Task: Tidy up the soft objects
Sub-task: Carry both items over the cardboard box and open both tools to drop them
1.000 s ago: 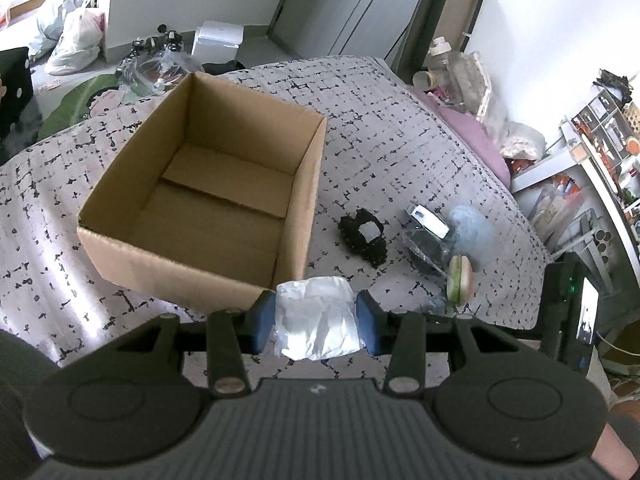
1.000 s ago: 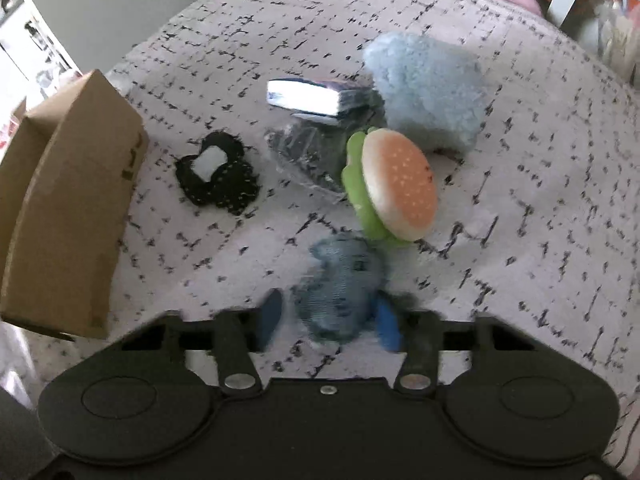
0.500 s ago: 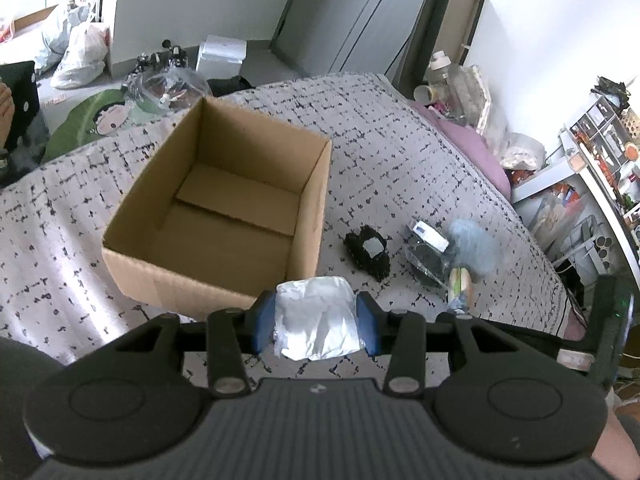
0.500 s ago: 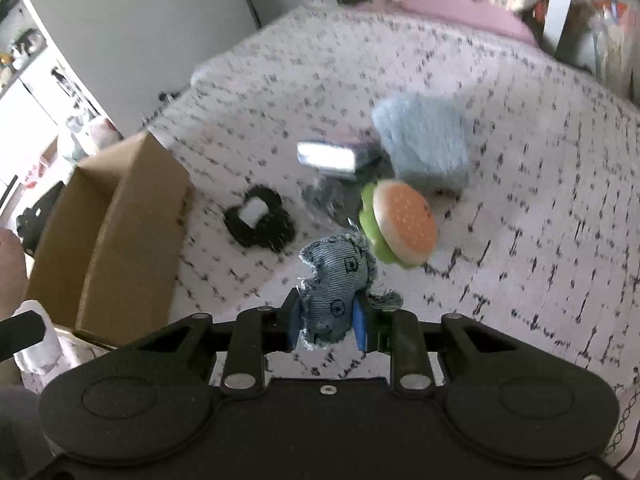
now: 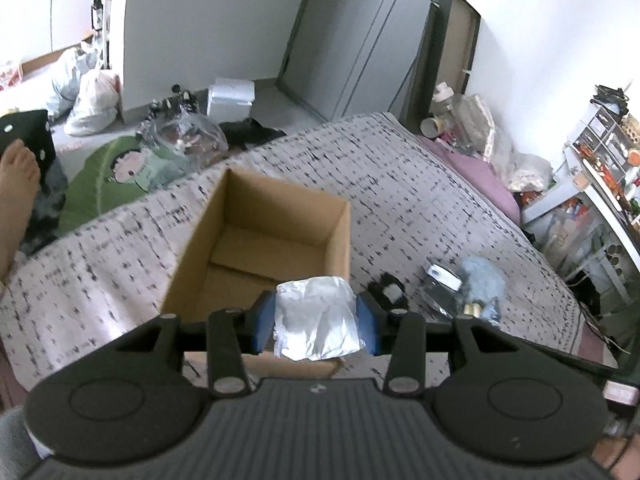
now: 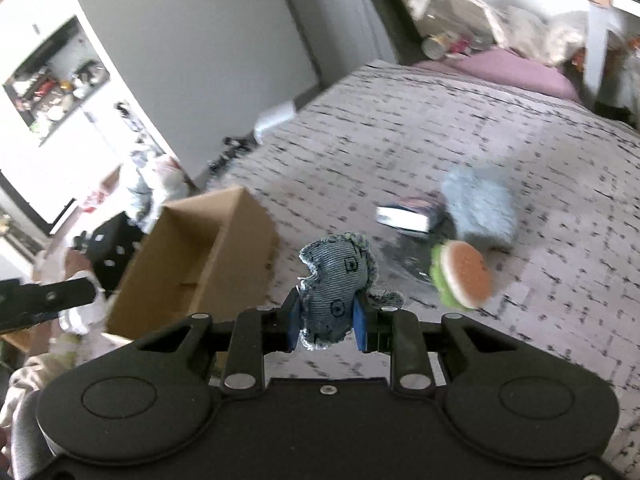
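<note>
Denim toy (image 6: 335, 285) clamped in right gripper (image 6: 326, 325), white soft packet (image 5: 316, 317) squeezed in left gripper (image 5: 316, 323) — both held clear of bed, likely for drop into empty cardboard box (image 5: 208, 236).

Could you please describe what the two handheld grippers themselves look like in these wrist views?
Both look alike. The left gripper and right gripper each have a broad matte black body with two round raised discs, a ribbed centre panel, silver screw heads on black linkage bars, and two fingers tipped with blue pads. No cables show.
</note>
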A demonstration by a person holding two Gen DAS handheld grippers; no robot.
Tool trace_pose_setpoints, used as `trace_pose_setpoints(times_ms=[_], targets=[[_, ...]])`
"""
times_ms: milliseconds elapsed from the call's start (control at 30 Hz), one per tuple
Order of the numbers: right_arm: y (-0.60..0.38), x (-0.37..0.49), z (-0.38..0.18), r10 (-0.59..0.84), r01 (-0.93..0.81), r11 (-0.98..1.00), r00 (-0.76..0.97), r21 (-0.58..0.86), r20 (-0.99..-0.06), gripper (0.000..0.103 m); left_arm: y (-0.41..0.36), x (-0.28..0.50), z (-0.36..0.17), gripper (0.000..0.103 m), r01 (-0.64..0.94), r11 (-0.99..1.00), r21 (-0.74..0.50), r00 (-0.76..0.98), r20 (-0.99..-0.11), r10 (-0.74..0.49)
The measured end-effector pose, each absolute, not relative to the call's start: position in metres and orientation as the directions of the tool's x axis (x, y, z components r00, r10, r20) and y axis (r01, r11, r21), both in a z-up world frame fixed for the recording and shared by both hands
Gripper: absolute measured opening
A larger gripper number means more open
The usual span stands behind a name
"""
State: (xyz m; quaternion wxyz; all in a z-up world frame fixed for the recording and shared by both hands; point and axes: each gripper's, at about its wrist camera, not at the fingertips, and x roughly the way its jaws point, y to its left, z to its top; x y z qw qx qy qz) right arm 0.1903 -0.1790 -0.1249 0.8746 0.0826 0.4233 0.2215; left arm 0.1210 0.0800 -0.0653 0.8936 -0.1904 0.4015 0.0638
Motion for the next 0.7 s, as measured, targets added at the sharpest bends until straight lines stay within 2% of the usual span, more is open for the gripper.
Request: trace_pose_setpoints(times_ms=[367,700], targets=[[-0.165,0.187,-0.113,0.558,-0.415,0.828,0.538,0.378,-0.632,0.025,0.113,0.135,-0.062,0.044,-0.264,0.934,-0.242,0.676,-0.737,0.0],[-0.135,0.193,-0.103,0.605,-0.474,0.791,0.508,0.388,-0.614,0.025,0.135,0.155,-0.094,0.044,-0.292,0.929,-0.228,0.623,-0.782,0.004]])
